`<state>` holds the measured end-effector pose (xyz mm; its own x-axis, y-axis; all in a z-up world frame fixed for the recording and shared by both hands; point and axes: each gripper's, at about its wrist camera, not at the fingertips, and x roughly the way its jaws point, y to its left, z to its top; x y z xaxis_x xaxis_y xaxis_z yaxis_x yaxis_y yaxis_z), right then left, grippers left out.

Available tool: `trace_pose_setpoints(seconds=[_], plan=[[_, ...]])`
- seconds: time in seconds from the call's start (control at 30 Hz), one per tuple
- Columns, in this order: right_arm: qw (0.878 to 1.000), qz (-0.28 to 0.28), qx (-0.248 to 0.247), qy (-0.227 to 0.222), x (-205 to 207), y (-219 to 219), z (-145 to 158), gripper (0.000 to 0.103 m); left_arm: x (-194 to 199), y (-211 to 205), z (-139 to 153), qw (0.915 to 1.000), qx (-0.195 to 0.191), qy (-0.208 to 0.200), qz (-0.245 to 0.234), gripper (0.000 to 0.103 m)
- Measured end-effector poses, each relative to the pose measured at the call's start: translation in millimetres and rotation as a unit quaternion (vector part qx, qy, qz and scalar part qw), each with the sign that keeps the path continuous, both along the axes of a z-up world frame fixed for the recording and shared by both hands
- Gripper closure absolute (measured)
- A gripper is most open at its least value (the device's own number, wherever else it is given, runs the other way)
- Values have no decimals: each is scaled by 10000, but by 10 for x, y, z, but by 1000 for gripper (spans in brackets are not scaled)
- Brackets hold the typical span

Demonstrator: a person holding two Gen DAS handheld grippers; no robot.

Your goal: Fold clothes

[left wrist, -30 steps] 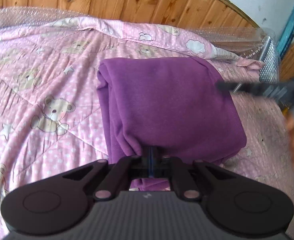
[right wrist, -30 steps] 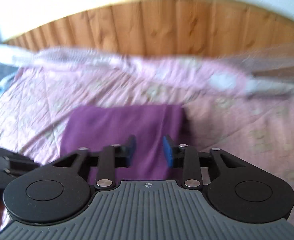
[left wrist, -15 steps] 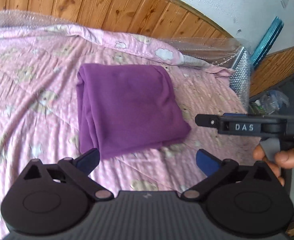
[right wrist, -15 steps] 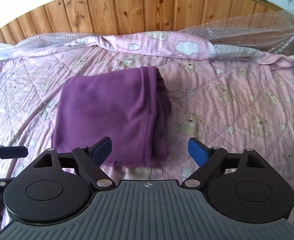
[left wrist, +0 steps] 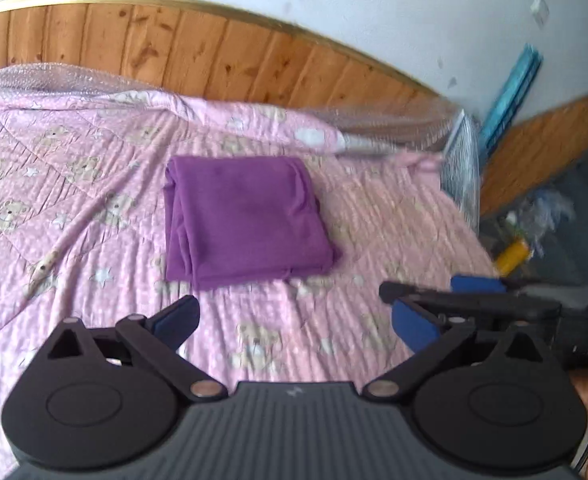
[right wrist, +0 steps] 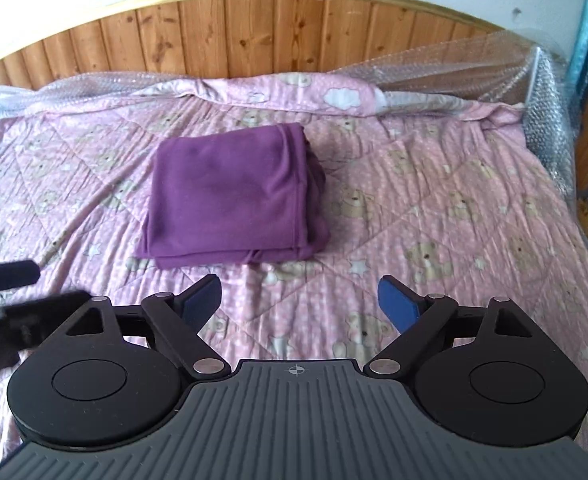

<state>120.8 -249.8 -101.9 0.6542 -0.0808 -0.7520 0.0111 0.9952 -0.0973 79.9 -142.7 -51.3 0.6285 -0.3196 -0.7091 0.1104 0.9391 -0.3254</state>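
A purple garment (left wrist: 246, 220) (right wrist: 230, 200) lies folded into a neat rectangle on the pink teddy-bear quilt (right wrist: 453, 184), its stacked edges facing me. My left gripper (left wrist: 295, 318) hovers open above bare quilt, well short of the garment's near edge, holding nothing. My right gripper (right wrist: 298, 298) is likewise back from the garment; its jaws are opening, with only quilt showing between them. The right gripper's fingers (left wrist: 453, 296) also appear at the right in the left wrist view, and the left gripper's dark fingers (right wrist: 10, 280), blurred, at the left edge in the right wrist view.
A wooden headboard (right wrist: 254, 36) runs behind the bed. Bubble wrap (right wrist: 433, 68) lines the far and right edges. Beyond the right bed edge the floor holds clutter, including a yellow object (left wrist: 513, 256). A blue board (left wrist: 509, 92) leans on the wall.
Both grippers let go of the purple garment, opened wide and drew back and up from it. The garment stays folded on the quilt and now looks smaller in both views.
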Motion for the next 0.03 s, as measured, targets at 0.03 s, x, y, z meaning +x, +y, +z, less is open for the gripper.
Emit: trace_pose_setpoints(seconds=[0.03], plan=[[10000, -36, 31, 0, -56, -12, 13, 14, -76, -22, 29, 9999, 136, -32, -25, 0]])
